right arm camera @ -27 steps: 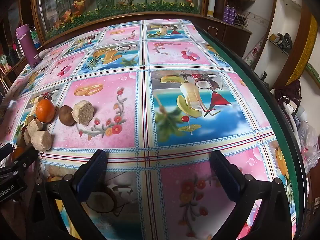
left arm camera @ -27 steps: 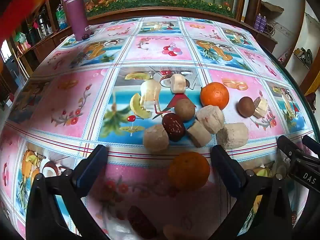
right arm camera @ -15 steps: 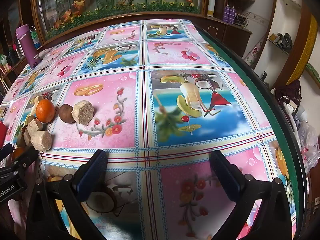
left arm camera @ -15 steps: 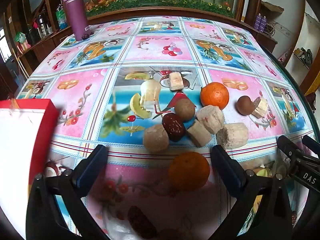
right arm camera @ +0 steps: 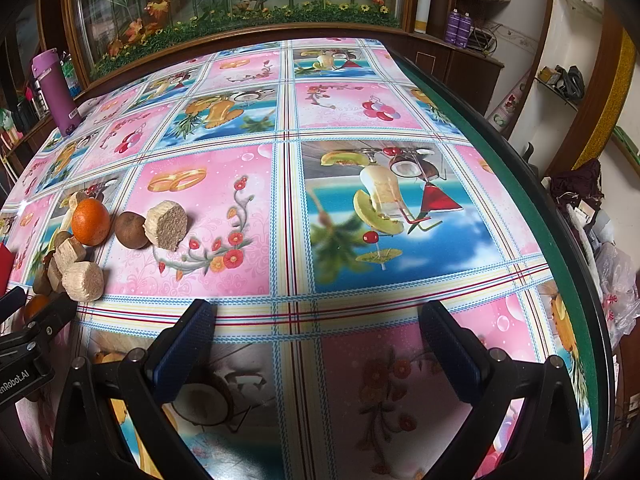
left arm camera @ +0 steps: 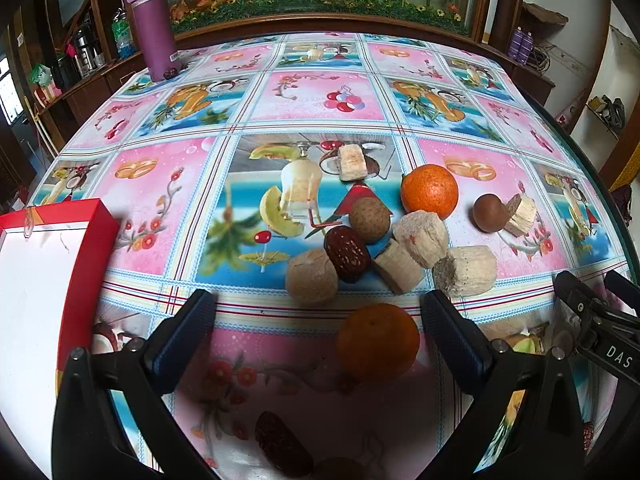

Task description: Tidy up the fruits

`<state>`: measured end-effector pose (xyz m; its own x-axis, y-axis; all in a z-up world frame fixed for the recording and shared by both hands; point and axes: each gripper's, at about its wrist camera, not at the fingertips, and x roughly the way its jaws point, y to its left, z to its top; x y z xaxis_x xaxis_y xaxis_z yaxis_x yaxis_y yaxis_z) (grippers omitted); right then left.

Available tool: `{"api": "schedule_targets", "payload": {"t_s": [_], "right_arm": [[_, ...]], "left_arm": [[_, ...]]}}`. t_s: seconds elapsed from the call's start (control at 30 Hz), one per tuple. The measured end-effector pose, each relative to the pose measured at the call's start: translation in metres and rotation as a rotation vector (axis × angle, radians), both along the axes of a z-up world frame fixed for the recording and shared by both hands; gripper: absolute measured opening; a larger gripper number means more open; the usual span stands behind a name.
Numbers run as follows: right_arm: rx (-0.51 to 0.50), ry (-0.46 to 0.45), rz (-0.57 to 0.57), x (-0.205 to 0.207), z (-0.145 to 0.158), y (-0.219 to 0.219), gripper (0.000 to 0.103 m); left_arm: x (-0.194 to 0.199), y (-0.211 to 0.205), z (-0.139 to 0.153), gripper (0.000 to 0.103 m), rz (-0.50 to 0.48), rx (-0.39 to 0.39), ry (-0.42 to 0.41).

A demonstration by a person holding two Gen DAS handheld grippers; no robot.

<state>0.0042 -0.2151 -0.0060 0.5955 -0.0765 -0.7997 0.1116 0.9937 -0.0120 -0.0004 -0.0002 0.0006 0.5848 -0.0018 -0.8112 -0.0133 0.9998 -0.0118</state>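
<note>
The left claw (left arm camera: 318, 320) is spread wide above the desk with the bright picture cloth (left arm camera: 160, 208), and a round orange fruit (left arm camera: 378, 342) sits between its fingers — not touched. Just past it lies a heap of pale chunks and a dark red date (left arm camera: 347, 254), with a red and white box (left arm camera: 52, 280) at the left. The right claw (right arm camera: 318, 320) is spread wide too — holding nothing.

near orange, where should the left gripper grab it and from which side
Grip the near orange across its round middle, coming straight forward and down with the left gripper. Its jaws are open and already flank it; the sides are free, while the pale chunk crowds it just beyond.
</note>
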Motion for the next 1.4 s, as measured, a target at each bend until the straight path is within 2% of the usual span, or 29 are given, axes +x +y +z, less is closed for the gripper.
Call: {"api": "schedule_targets", "payload": {"t_s": [0.5,0.53,0.6,0.7,0.77,0.83,0.97,1.03,1.1,1.3,1.4], "right_arm": [[0.001,0.005,0.015,0.002,0.001,0.0,0.103],[0.003,-0.012,0.027,0.001,0.004,0.0,0.102],[-0.015,-0.109,0.025,-0.01,0.022,-0.002,0.102],[-0.002,-0.207,0.076,-0.033,0.062,-0.006,0.102],[0.043,-0.248,0.138,-0.053,0.084,-0.01,0.103],[0.093,-0.251,0.223,-0.078,0.102,-0.013,0.103],[0.118,-0.208,0.318,-0.107,0.098,-0.005,0.103],[0.118,-0.171,0.356,-0.117,0.088,0.004,0.102],[0.115,-0.141,0.367,-0.12,0.078,0.013,0.102],[0.155,-0.127,0.415,-0.132,0.067,0.037,0.102],[0.182,-0.098,0.445,-0.128,0.065,0.051,0.1]], "left_arm": [[0.0,0.0,0.0,0.103,-0.014,0.003,0.008],[-0.001,0.0,0.0,0.103,-0.024,0.004,0.017],[-0.004,0.0,0.002,0.103,-0.043,0.006,0.031],[-0.027,0.007,0.026,0.103,-0.049,0.043,-0.063],[-0.047,0.015,0.046,0.103,-0.09,0.034,-0.106],[-0.07,0.027,0.063,0.103,-0.121,0.023,-0.132],[-0.125,0.059,0.081,0.103,-0.119,0.013,-0.184],[-0.151,0.07,0.081,0.103,-0.087,0.028,-0.211],[-0.171,0.079,0.076,0.103,-0.066,0.035,-0.204],[-0.204,0.091,0.066,0.103,-0.02,0.011,-0.167],[-0.218,0.098,0.074,0.103,0.004,0.025,-0.201]]}}
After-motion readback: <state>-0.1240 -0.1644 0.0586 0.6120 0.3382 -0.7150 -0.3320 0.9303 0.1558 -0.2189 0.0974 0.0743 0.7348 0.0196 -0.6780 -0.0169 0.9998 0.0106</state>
